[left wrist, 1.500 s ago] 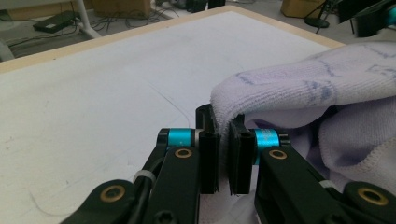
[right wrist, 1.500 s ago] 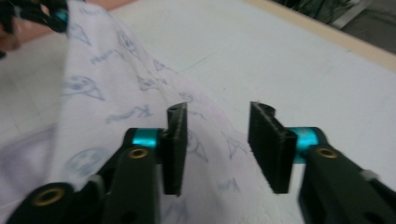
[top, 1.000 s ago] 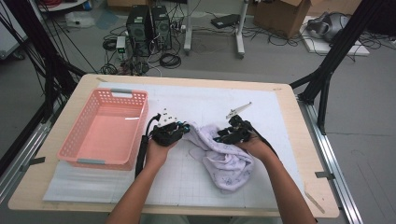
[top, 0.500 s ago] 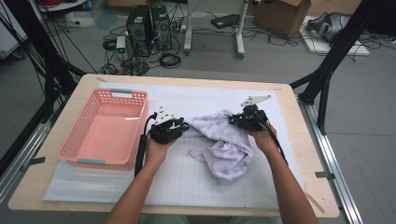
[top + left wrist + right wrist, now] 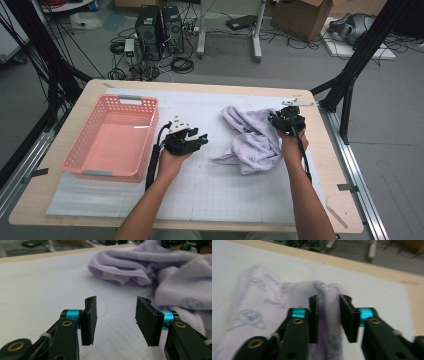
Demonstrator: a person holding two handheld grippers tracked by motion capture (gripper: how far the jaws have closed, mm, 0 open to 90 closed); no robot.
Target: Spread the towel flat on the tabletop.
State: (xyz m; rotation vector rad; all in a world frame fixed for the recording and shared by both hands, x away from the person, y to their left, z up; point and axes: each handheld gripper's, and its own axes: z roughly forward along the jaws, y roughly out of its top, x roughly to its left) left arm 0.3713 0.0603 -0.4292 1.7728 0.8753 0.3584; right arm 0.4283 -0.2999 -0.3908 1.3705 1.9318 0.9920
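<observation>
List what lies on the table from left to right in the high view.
pink basket → left gripper, jaws apart with nothing between them → lilac cloth → right gripper, jaws either side of a fold at the cloth's right edge

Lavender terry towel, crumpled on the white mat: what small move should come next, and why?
Probably the left gripper should reach toward the lavender terry towel and take its near edge. Its jaws have just been opening and stand apart with nothing between them, while the right gripper has a fold of the cloth between its jaws, which have just opened a little. The towel lies bunched, so a second grip would help spread it.
</observation>
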